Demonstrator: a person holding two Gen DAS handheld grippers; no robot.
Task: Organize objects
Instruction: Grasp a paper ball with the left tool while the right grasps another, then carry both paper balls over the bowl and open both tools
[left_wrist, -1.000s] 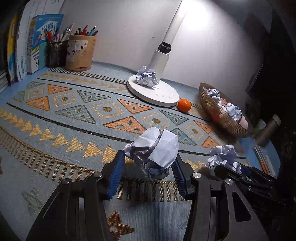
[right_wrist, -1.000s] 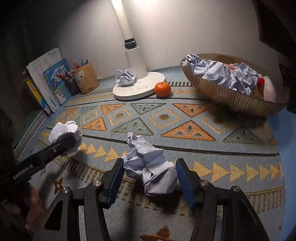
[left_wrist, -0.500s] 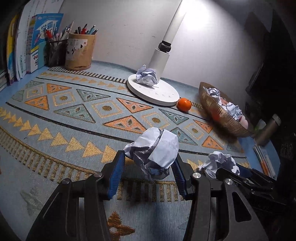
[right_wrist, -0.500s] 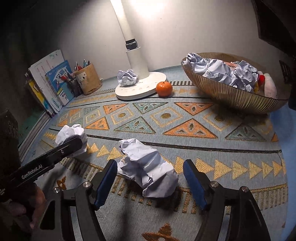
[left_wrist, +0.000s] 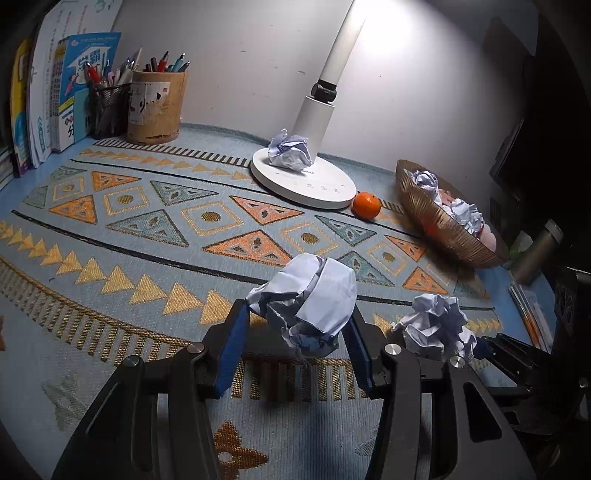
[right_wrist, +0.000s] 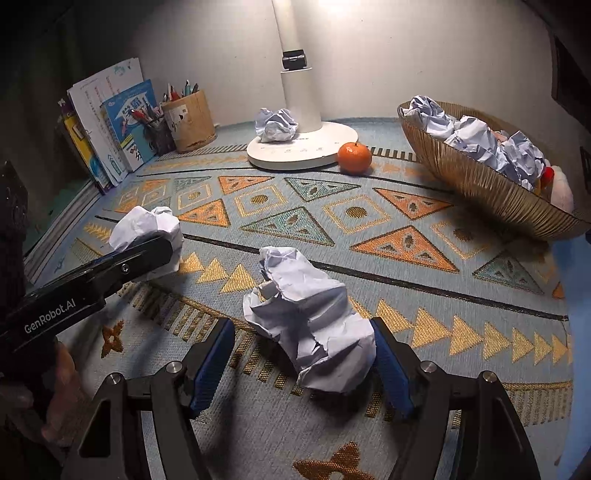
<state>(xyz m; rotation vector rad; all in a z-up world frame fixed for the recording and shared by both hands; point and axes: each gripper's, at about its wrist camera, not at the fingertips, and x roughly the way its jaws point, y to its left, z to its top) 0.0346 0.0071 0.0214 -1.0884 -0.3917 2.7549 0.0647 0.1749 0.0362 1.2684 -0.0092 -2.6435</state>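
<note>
right gripper (right_wrist: 301, 363): jaws just closing around crumpled paper ball (right_wrist: 308, 325), right pad touching, left pad apart
ball's long axis: running away from gripper
left gripper (left_wrist: 291, 347): clamped on second paper wad (left_wrist: 308, 301)

tangerine (right_wrist: 354, 158) between lamp base (right_wrist: 302, 153) and basket (right_wrist: 480, 186), right

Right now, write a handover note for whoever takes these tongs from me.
Left tongs: shut on a paper ball, held off the mat.
Right tongs: open around a second ball lying on the mat; jaws have just been closing, only one pad touches.
Done: several balls in the basket.
Left: bin these two, then the third ball on the lamp base; the tangerine may belong there too.
</note>
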